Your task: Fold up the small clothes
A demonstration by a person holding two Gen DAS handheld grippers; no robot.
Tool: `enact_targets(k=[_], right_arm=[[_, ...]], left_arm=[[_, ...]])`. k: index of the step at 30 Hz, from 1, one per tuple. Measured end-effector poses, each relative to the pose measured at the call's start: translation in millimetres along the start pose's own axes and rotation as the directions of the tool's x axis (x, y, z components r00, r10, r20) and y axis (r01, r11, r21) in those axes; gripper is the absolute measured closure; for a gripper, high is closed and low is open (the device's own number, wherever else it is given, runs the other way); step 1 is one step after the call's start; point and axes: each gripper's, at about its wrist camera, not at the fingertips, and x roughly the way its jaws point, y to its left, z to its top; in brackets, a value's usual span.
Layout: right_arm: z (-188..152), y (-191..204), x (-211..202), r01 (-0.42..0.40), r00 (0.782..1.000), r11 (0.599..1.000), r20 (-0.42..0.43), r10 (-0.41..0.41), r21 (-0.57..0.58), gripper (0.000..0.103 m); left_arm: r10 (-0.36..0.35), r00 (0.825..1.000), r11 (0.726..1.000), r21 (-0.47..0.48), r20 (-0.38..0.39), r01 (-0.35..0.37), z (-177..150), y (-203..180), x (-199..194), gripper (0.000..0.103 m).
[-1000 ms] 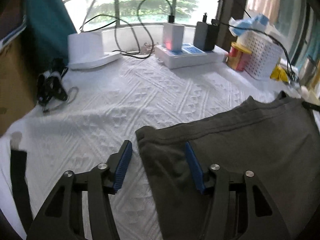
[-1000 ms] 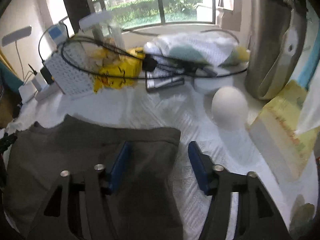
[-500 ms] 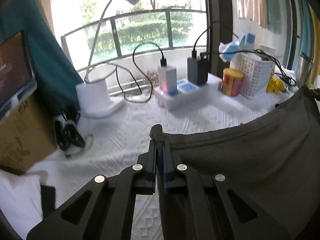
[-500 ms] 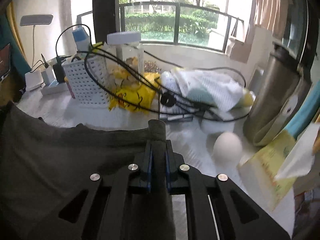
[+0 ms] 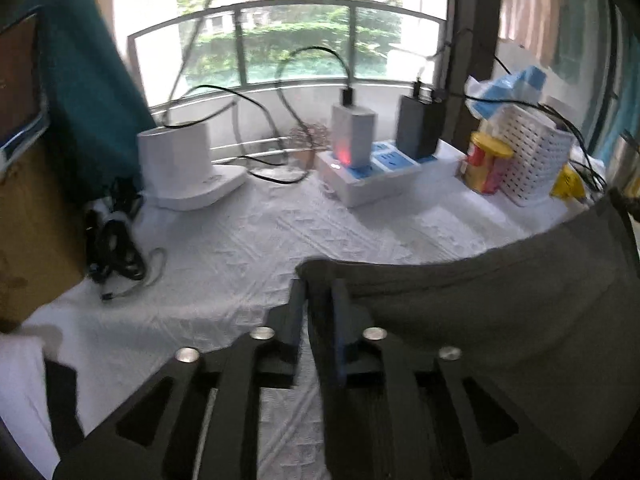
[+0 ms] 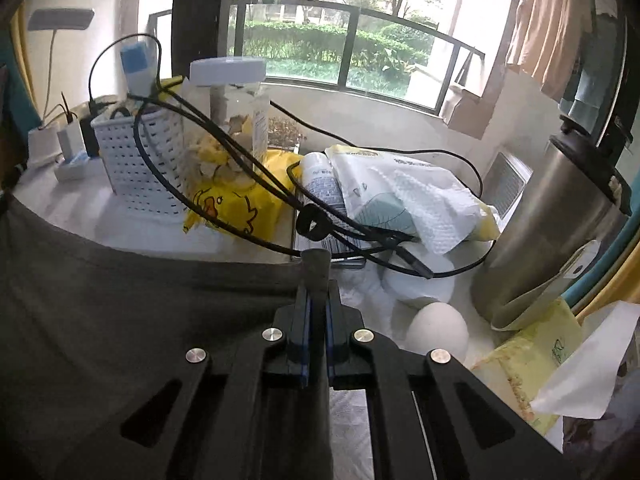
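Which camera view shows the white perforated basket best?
The right wrist view: the white perforated basket stands near and large, with black cables looped across it. In the left wrist view the same basket is smaller, at the far right behind a red-and-yellow can.

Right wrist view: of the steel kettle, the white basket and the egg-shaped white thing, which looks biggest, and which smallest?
1. Steel kettle, largest.
2. White basket.
3. Egg-shaped white thing, smallest.
The basket stands farther from the camera than the kettle, so their true order is unsure.
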Motion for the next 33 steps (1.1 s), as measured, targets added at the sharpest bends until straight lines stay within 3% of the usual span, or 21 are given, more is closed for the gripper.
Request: enact_targets(k=[2,7,9,11,25,33], right_arm=[[0,1,-2,0.004,1.000,1.000,-0.004,-0.004,-0.004,0.097],[-5,4,-17,0.015,1.000,1.000,0.008,-0.015,-0.007,0.085],[-8,3,-28,0.024,1.000,1.000,0.016,-0.024,-0.003,0.073],[-13,3,-40,0.028,0.999,1.000,0.023,-0.028,0.009,0.068],[-67,2,-101,0.017,1.000,0.994,0.016,-0.019,0.104,0.067],[-110,3,-136,0.043,0.999,0.986,0.008,-0.045,0.159,0.067]], left_arm=[[-0.001,1.000,1.000,-0.029,0.022,0.001,0,6,-8,0.051],[-0.026,0.998,0.998,-0.048,0.054,0.029,2,6,-27,0.050],[-0.046,0.997,0.997,-0.051,0.062,0.050,0,1,-36,0.050],[-0.065,0.996,0.996,-0.055,0.065,0.069,-2,-7,-45,0.050],[-0.217,0.974,0.973,-0.061,0.070,0.221,-34,-54,-97,0.049],[-0.319,0.946,0.942,-0.090,0.055,0.323,-58,-77,-122,0.049]])
